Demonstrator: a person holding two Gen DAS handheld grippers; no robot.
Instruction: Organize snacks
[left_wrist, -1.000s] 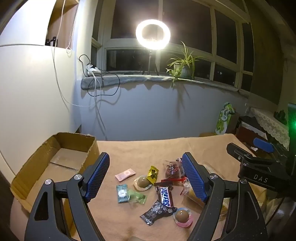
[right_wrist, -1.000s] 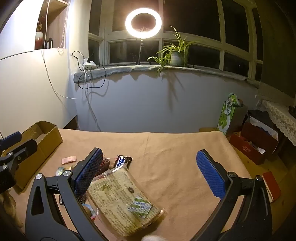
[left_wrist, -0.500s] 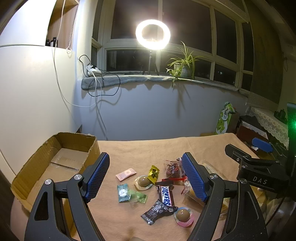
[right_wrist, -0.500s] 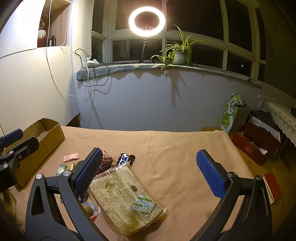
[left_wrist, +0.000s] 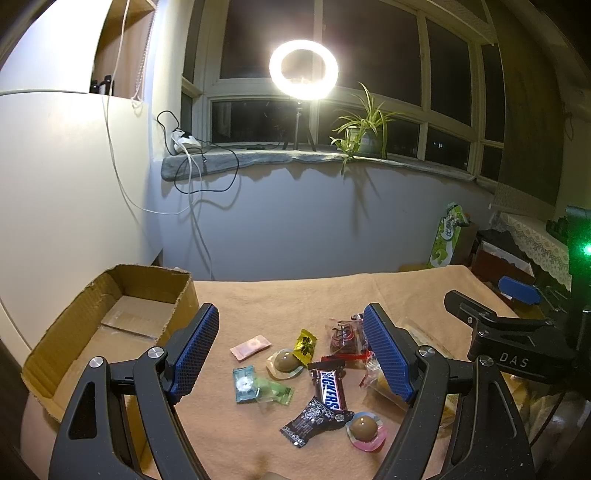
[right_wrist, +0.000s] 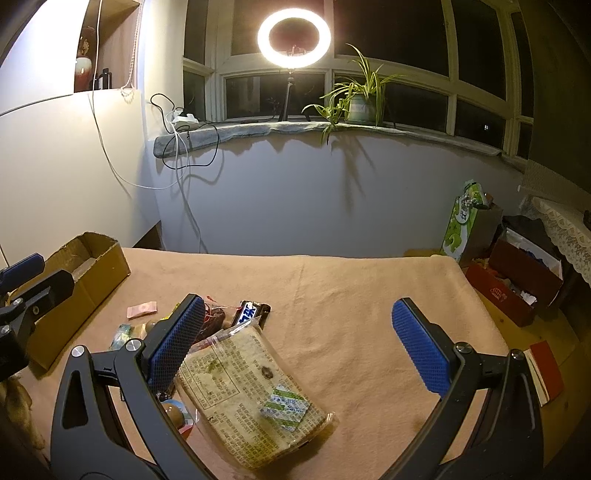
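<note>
Small snacks lie scattered on the tan cloth (left_wrist: 280, 295): a Snickers bar (left_wrist: 330, 387), a pink sachet (left_wrist: 250, 346), a yellow candy (left_wrist: 305, 343), a teal candy (left_wrist: 244, 384), a black wrapper (left_wrist: 314, 424) and two round jelly cups (left_wrist: 284, 362). An open cardboard box (left_wrist: 110, 332) sits at the left. My left gripper (left_wrist: 291, 354) hovers open above the pile, holding nothing. In the right wrist view a large flat printed packet (right_wrist: 251, 395) lies on the cloth. My right gripper (right_wrist: 310, 350) stands open over it, empty, with the Snickers bar (right_wrist: 251, 312) beyond.
The cloth-covered table ends at a grey wall; the right edge (right_wrist: 476, 295) drops to the floor, where red boxes (right_wrist: 517, 280) and a green bag (right_wrist: 465, 221) stand. A ring light (left_wrist: 303, 70) and a potted plant (left_wrist: 364, 129) occupy the window sill.
Both grippers have risen slightly; the snacks sit a bit lower in each view. Nothing on the cloth has moved and both grippers remain open.
</note>
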